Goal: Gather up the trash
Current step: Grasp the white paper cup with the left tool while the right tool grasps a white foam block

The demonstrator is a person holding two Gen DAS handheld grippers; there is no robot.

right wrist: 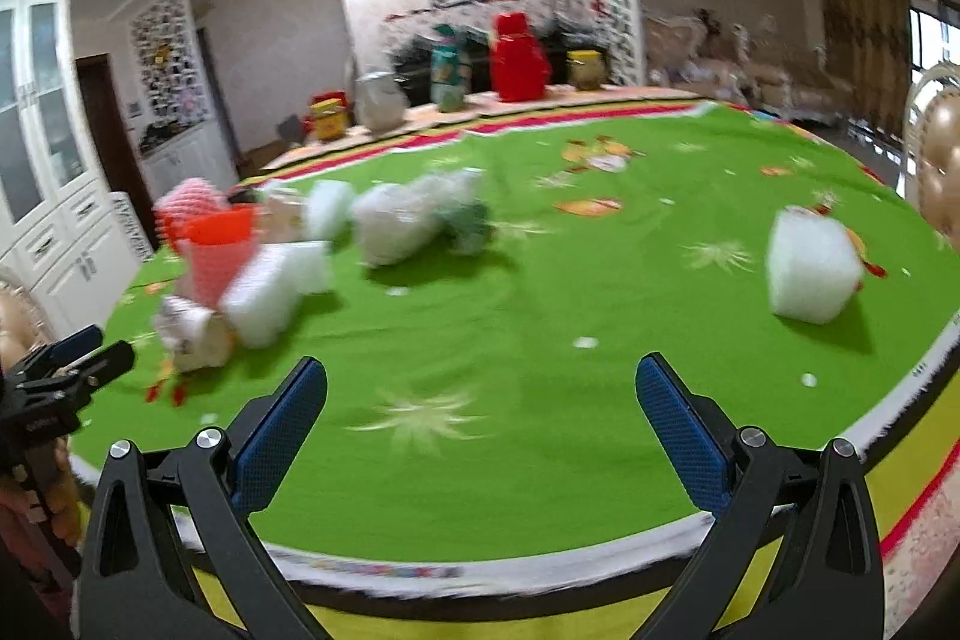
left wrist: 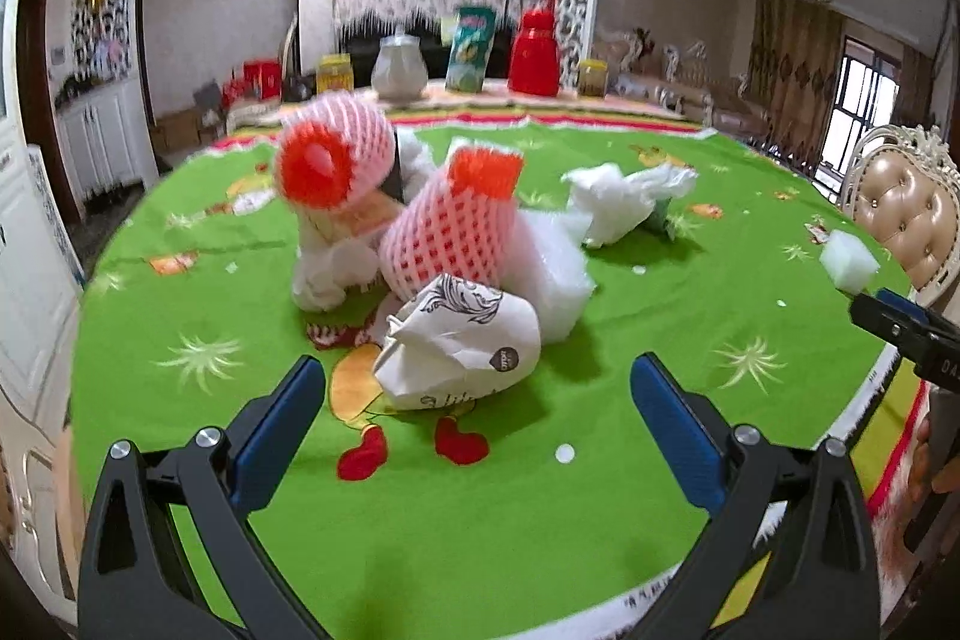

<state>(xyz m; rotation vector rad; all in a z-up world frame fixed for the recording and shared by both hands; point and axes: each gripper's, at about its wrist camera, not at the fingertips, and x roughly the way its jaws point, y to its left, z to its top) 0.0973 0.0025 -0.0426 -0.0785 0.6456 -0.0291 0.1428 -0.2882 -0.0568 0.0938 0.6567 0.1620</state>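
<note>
The left gripper (left wrist: 478, 388) hung spread wide and empty over the green tablecloth (left wrist: 600, 520), with the crumpled paper cup (left wrist: 459, 343) lying just beyond its tips, near the front of the trash pile (left wrist: 420, 220). The cup's long axis appeared to run left to right, across the gap. The right gripper (right wrist: 482, 391) was likewise spread and empty; the white foam block (right wrist: 813, 268) lay far and to its right, well apart, so the left was judged nearer its target.
</note>
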